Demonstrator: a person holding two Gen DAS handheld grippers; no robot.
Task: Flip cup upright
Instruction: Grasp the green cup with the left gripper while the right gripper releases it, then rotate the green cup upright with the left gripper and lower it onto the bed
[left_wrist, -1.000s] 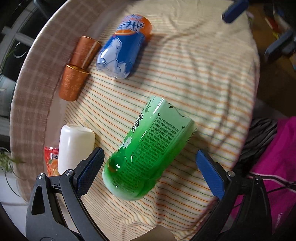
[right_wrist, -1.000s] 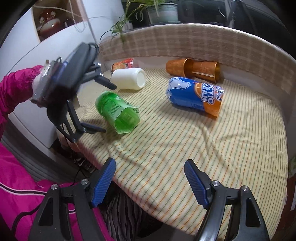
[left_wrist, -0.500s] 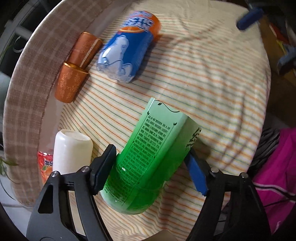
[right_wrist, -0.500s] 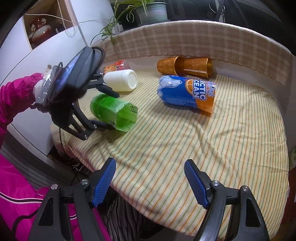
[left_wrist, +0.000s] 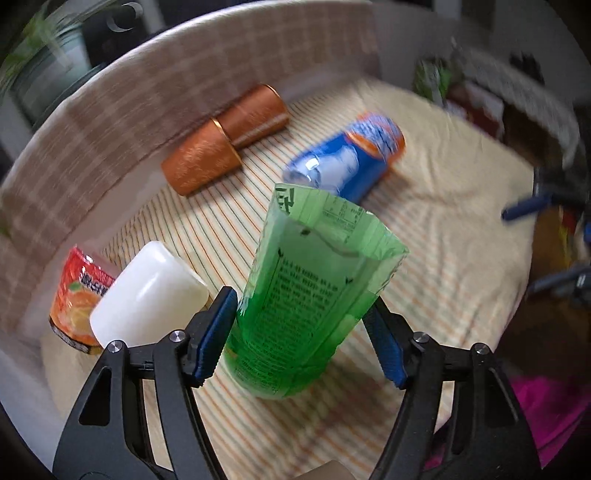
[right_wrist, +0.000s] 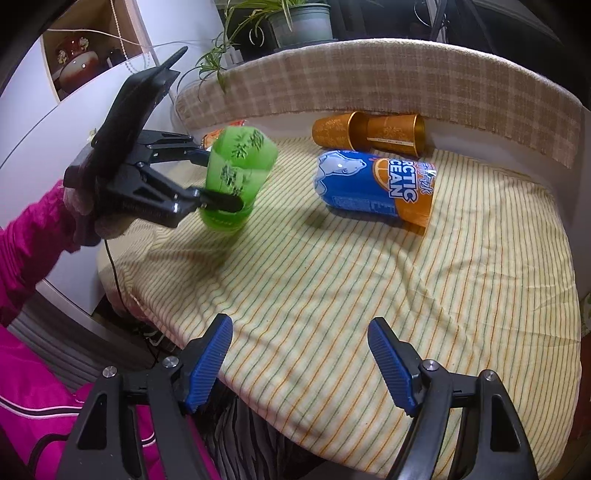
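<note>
Your left gripper (left_wrist: 301, 339) has its blue pads clamped on the lower body of the green cup (left_wrist: 310, 291), one pad on each side, just above the base. Centre of the left wrist view: cup nearly upright, open mouth up and tipped slightly away, base low over the striped cloth (left_wrist: 443, 258). In the right wrist view the same cup (right_wrist: 236, 177) sits at centre left; whether the base touches the cloth, cannot tell.

Handling, as a judgement: thin translucent plastic, empty, so very light and soft-walled. The faceted rim already looks out of round. Squeeze hard and it will buckle or pop out; the glossy wall may slip. The low hold near the stiffer base is the better place. Set it down level before letting go, since soft cloth and a light cup tip easily.

Your right gripper (right_wrist: 301, 363) hangs at the bottom of its own view, jaws wide apart, holding nothing, well apart from the cup.

Outward: white cup (left_wrist: 147, 295) and orange-print cup (left_wrist: 77, 291) at lower left, both lying down; two copper cups (left_wrist: 225, 144) upper centre; blue cup (left_wrist: 343, 166) just beyond the green rim.
</note>
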